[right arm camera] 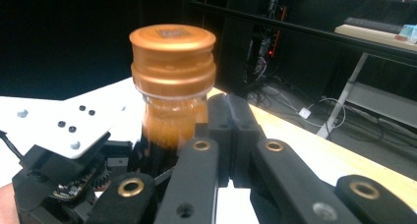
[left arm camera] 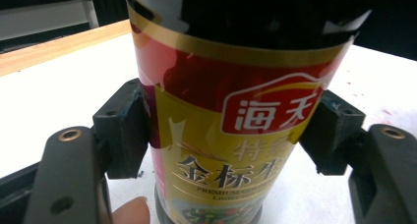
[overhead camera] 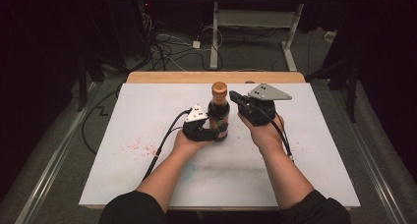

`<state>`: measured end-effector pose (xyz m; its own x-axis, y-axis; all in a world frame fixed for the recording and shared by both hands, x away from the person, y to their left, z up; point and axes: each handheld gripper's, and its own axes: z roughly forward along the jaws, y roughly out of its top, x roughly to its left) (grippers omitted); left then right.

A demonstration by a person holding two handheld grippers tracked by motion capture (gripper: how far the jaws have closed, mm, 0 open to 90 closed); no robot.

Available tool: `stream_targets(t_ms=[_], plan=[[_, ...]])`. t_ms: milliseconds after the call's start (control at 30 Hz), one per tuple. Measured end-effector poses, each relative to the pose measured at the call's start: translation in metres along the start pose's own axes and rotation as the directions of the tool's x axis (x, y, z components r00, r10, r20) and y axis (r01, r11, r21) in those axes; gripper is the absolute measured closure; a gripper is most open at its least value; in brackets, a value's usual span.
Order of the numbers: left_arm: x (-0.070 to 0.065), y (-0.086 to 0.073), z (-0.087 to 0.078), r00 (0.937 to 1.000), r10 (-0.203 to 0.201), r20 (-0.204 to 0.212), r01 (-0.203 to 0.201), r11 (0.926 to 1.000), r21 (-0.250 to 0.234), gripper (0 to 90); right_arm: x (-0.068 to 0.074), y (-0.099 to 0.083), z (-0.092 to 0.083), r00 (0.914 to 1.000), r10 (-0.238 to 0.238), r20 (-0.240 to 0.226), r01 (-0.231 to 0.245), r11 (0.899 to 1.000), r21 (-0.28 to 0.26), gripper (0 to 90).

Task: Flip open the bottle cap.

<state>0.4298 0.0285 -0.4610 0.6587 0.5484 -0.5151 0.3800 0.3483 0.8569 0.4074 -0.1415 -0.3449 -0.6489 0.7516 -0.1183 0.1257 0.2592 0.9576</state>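
While gripped low on its glossy red-and-gold label by the left gripper (left arm camera: 231,135), stands upright mid-table: dark glass sauce bottle (overhead camera: 219,117), ribbed bronze cap (right arm camera: 172,54) topmost. Just right, right gripper (overhead camera: 235,98), jaws pressed together, clasping nothing.

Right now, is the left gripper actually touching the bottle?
Touching. In the left gripper view, the left gripper has both black pads pressed against the bottle, one on each side of its label, with no gap showing.
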Motion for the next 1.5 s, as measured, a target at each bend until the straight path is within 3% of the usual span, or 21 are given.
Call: stream_targets(t_ms=[33,67,100,267,833,933,967,1000,1500], plan=[[0.0,0.0,0.0,1.0,0.002,-0.003,-0.002,1.0,0.005,27.8,0.0,0.001,0.0,1.0,0.001,0.001,-0.001,1.0,-0.001,90.0],[-0.003,0.0,0.003,0.999,-0.039,-0.023,0.038,0.9989,-0.028,27.8,0.001,0.002,0.0,1.0,-0.005,0.007,0.005,1.0,0.001,90.0],[-0.001,0.001,0.0,0.9999,0.015,-0.006,-0.015,0.9998,0.014,27.9,0.002,0.005,-0.002,0.9999,-0.007,0.007,0.007,1.0,0.0,90.0],[0.0,0.001,-0.001,0.9982,0.061,-0.003,-0.06,0.997,0.049,28.1,0.005,0.012,-0.005,0.9995,-0.028,0.011,0.028,1.0,0.001,90.0],[-0.006,0.001,0.004,0.9973,0.047,-0.056,-0.045,0.9982,0.039,28.6,0.014,0.026,-0.005,0.9924,-0.113,0.05,0.11,0.992,0.061,90.0],[-0.008,0.001,0.005,0.9966,0.048,-0.067,-0.045,0.9982,0.039,28.6,0.015,0.027,-0.006,0.9924,-0.113,0.05,0.109,0.992,0.066,90.0],[-0.007,0.001,0.004,0.9954,0.075,-0.059,-0.071,0.9956,0.062,28.6,0.014,0.027,-0.006,0.9924,-0.112,0.05,0.109,0.992,0.068,90.0],[-0.008,0.001,0.006,0.9963,0.048,-0.072,-0.045,0.9983,0.037,28.6,0.014,0.027,-0.006,0.9924,-0.112,0.05,0.109,0.992,0.068,90.0],[-0.01,-0.001,0.008,0.9964,0.032,-0.078,-0.031,0.9994,0.014,28.9,0.013,0.028,-0.005,0.9933,-0.109,0.037,0.107,0.992,0.07,90.0]])
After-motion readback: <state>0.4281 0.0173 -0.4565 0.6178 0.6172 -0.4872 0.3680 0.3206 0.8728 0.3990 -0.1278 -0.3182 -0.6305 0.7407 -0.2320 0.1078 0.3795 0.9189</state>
